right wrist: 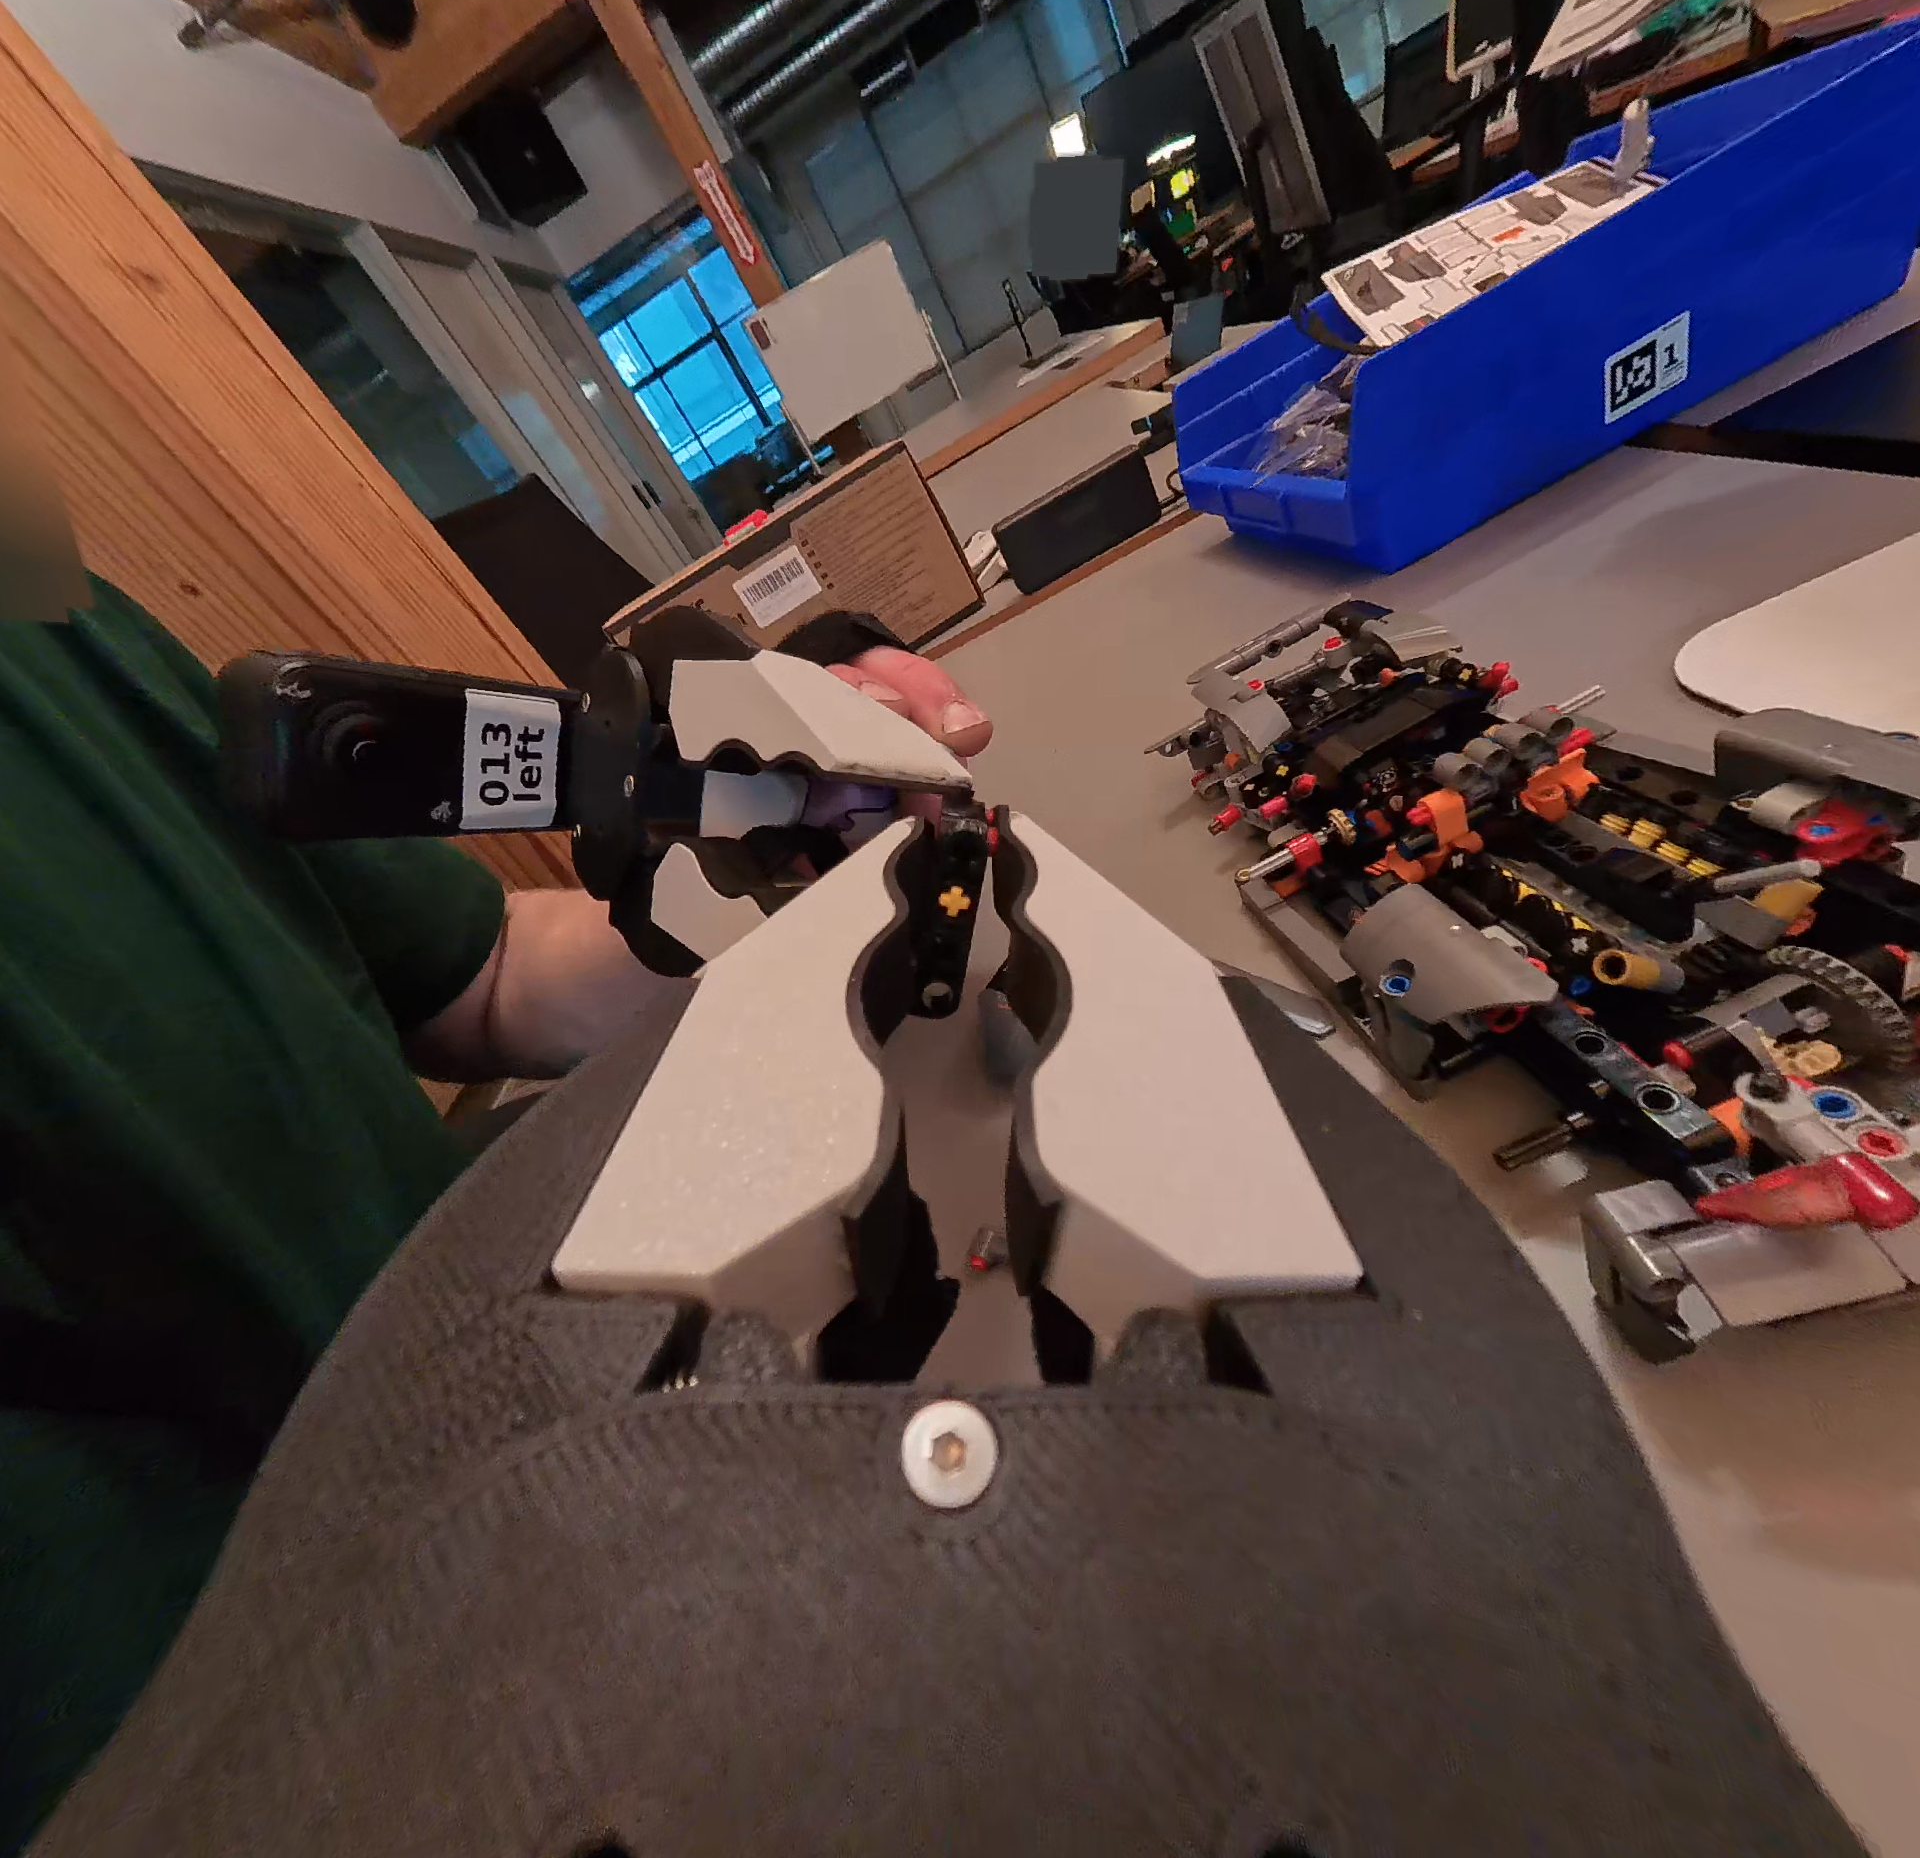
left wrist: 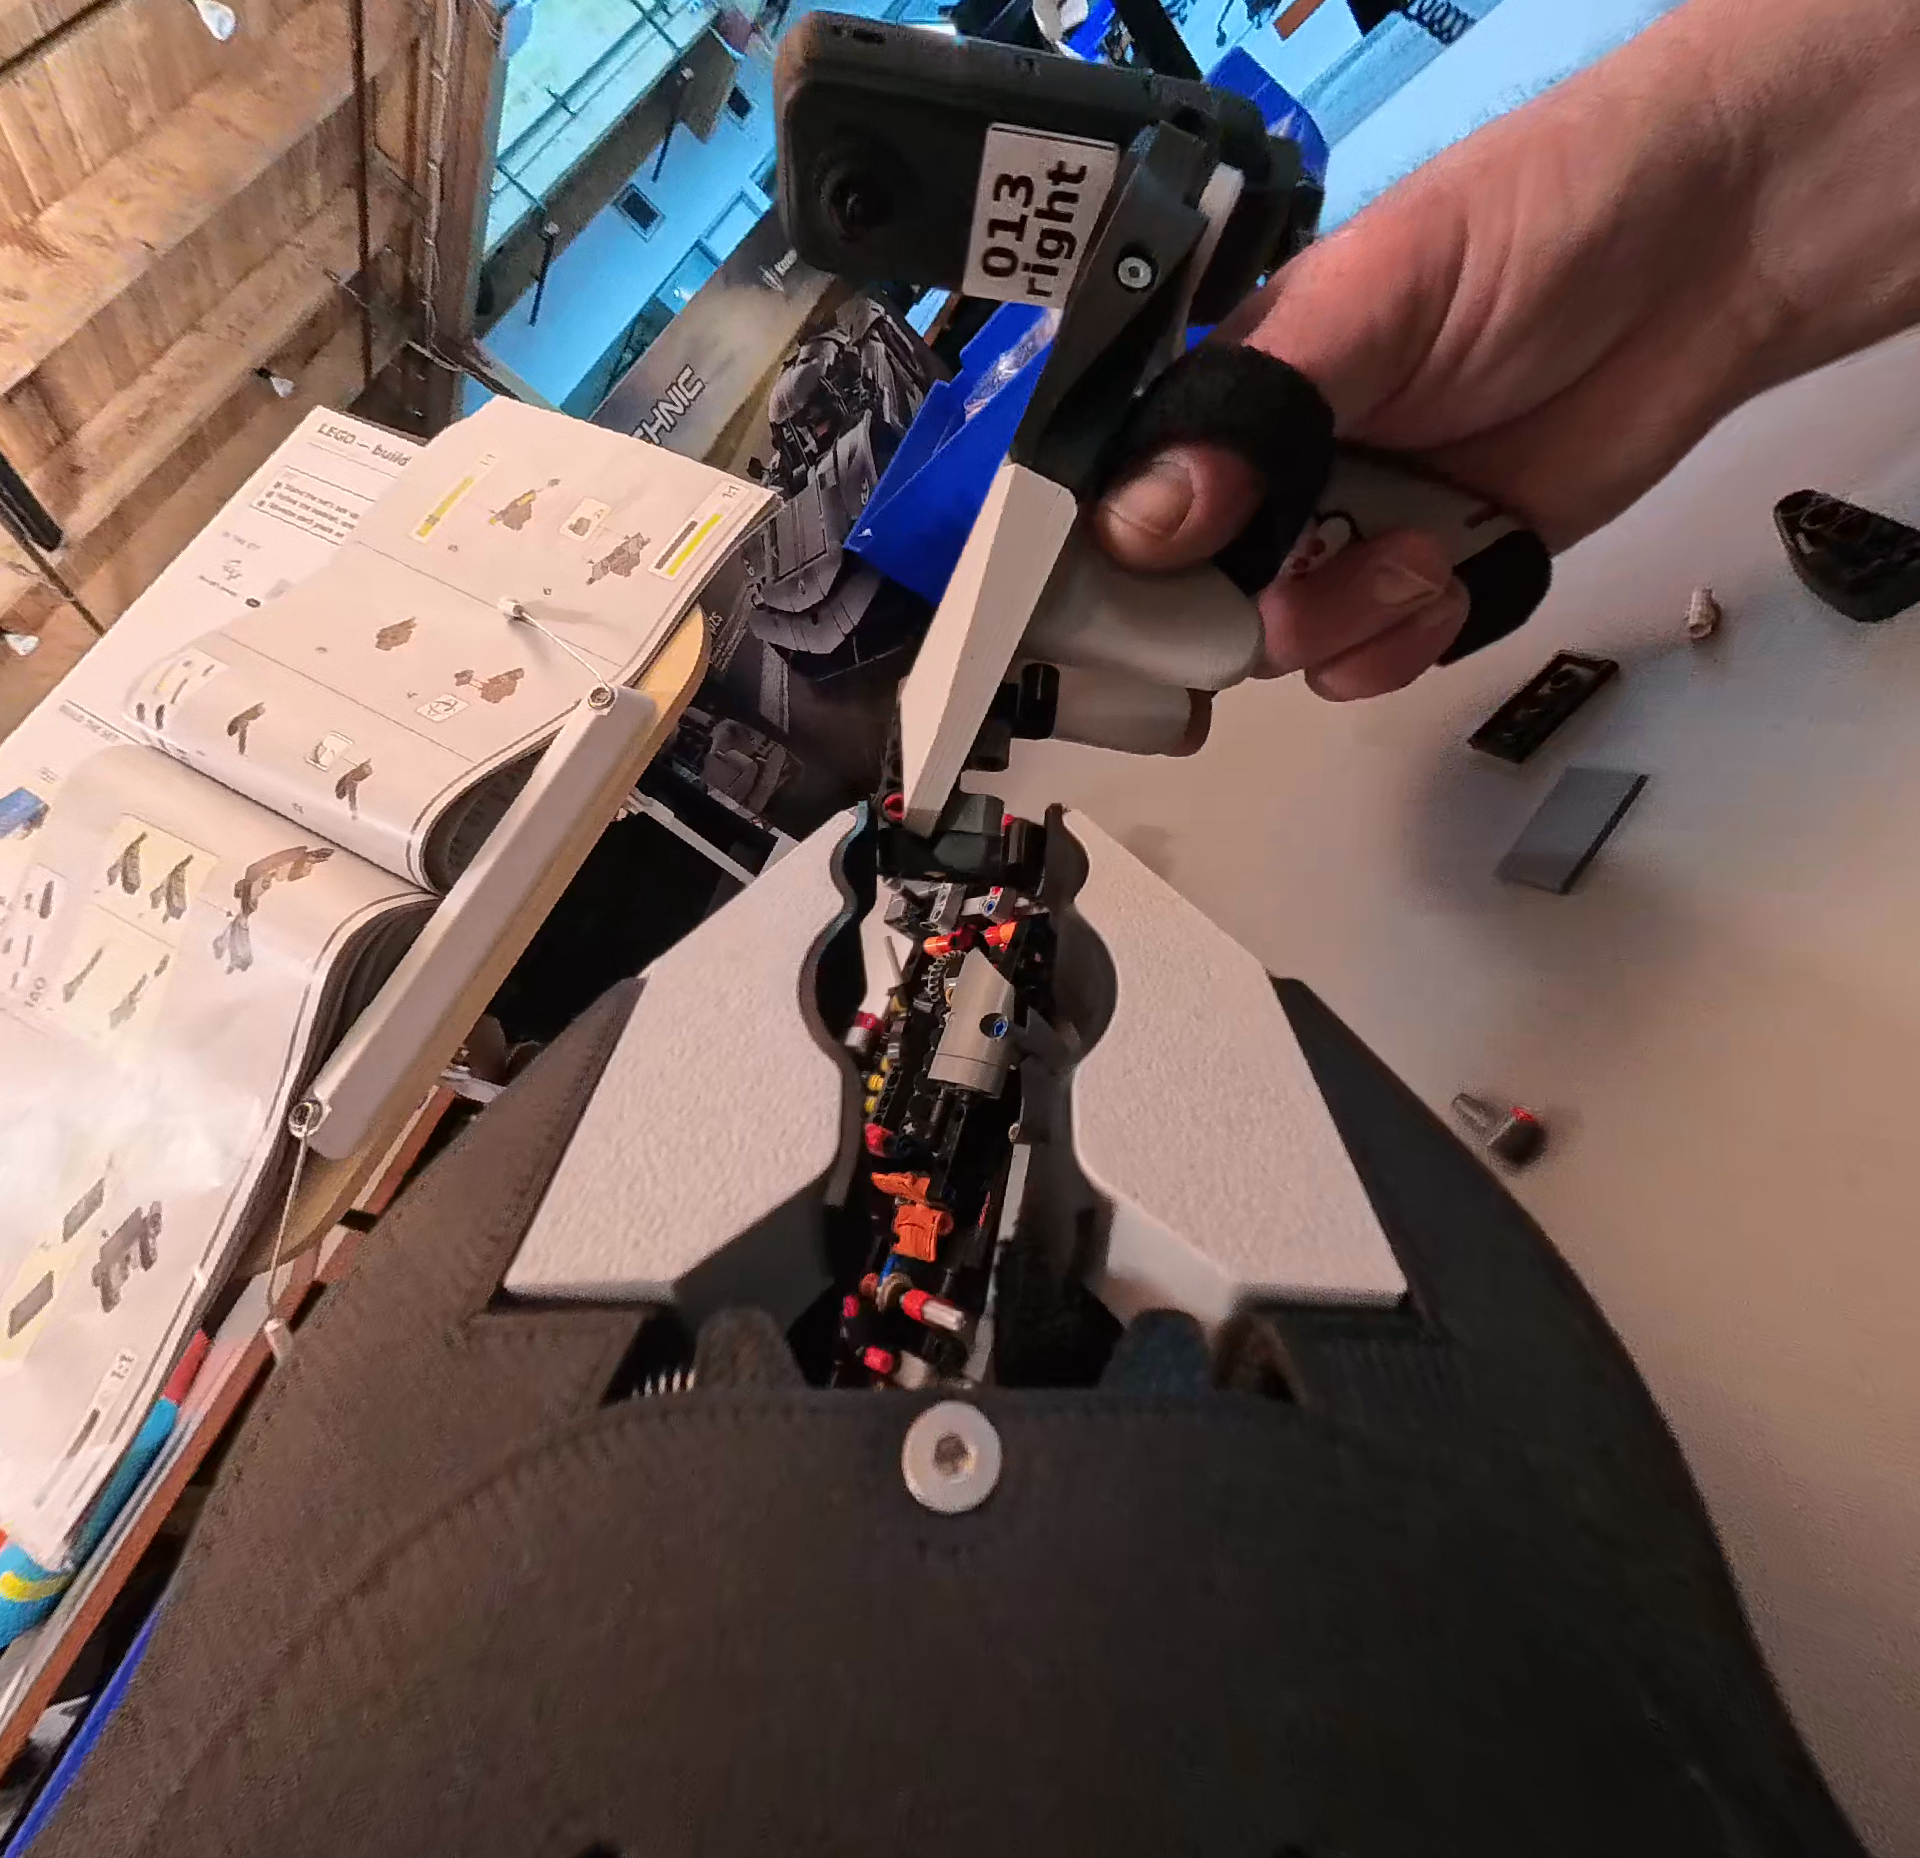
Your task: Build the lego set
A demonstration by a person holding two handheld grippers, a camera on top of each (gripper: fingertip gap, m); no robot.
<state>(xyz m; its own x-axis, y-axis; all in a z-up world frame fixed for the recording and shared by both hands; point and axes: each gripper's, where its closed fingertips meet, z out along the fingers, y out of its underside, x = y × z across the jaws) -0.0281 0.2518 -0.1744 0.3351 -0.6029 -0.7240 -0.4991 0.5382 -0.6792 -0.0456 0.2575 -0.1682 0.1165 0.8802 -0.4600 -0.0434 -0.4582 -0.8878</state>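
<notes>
Foreground, both views: the black ribbed body and pale grey wedge fingers of the gripper I hold. In the right wrist view my right gripper (right wrist: 963, 826) is clamped on a short black perforated lego beam with a yellow cross-shaped axle end (right wrist: 951, 904). The beam stands roughly along the fingers, raised above the table. My left gripper (left wrist: 961, 840) comes in from the side. Its tips press on either side of that beam's far end, so both tools pinch the same piece. My right hand (left wrist: 1558, 374), with black fabric loops over thumb and forefinger, wraps the right tool's handle.

Below the held beam, seen through the right finger gap, a small dark grey peg (right wrist: 1003, 1039) and a tiny red-tipped pin (right wrist: 982, 1249) lie on the grey table top (right wrist: 1403, 603). Just beside the grippers lies the long, partly built lego car chassis of black, grey, orange and red parts (right wrist: 1558, 925), flat on the table.

Loose parts lie apart from one another: a flat dark grey tile (left wrist: 1569, 832), a black rectangular plate (left wrist: 1543, 707) and a grey connector with a red end (left wrist: 1501, 1128). Farther out are a blue plastic bin (right wrist: 1558, 374) and a brown cardboard box (right wrist: 831, 561). An open instruction booklet (left wrist: 312, 717) rests on a stand, with the set's dark printed box (left wrist: 810, 561) behind it.
</notes>
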